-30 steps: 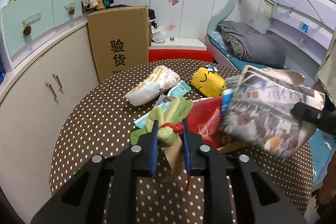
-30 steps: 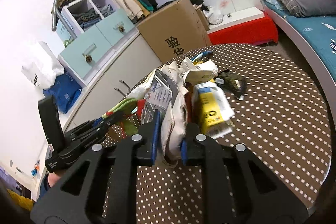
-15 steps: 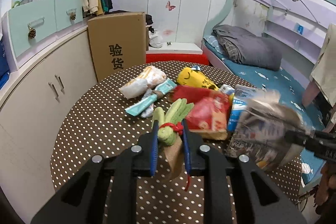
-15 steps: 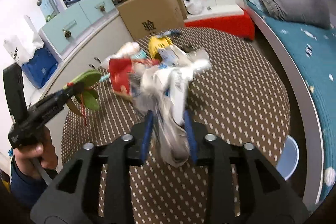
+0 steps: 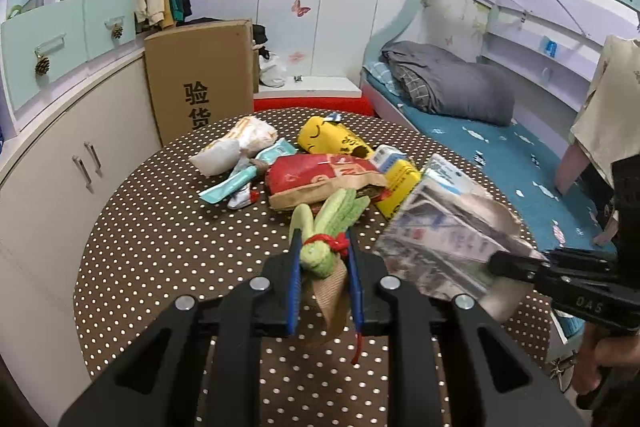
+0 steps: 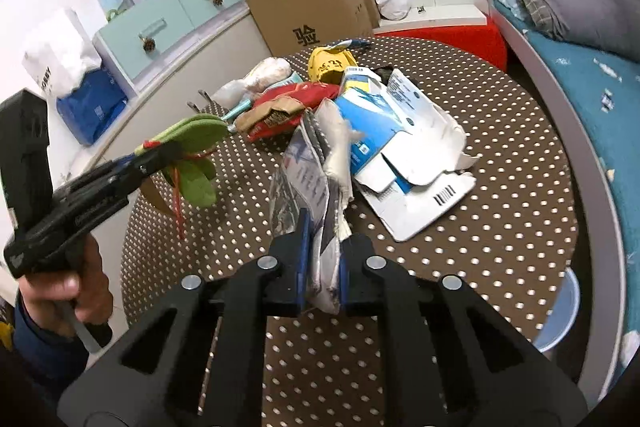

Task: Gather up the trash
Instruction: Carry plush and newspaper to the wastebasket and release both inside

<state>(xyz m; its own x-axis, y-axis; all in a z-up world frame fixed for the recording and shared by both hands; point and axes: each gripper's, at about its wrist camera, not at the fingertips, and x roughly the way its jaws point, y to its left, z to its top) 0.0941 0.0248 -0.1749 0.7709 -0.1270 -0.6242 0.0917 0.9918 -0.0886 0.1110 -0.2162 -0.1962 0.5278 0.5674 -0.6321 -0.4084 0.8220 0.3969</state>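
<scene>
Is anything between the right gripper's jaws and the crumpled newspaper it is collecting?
Nothing visible. The right gripper is already shut on the crumpled newspaper, with no other trash wedged between.

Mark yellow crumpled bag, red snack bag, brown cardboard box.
yellow crumpled bag (image 5: 326, 139), left wrist view, printed front face
red snack bag (image 5: 320, 173), left wrist view, middle of red panel
brown cardboard box (image 6: 312, 7), right wrist view, front face
</scene>
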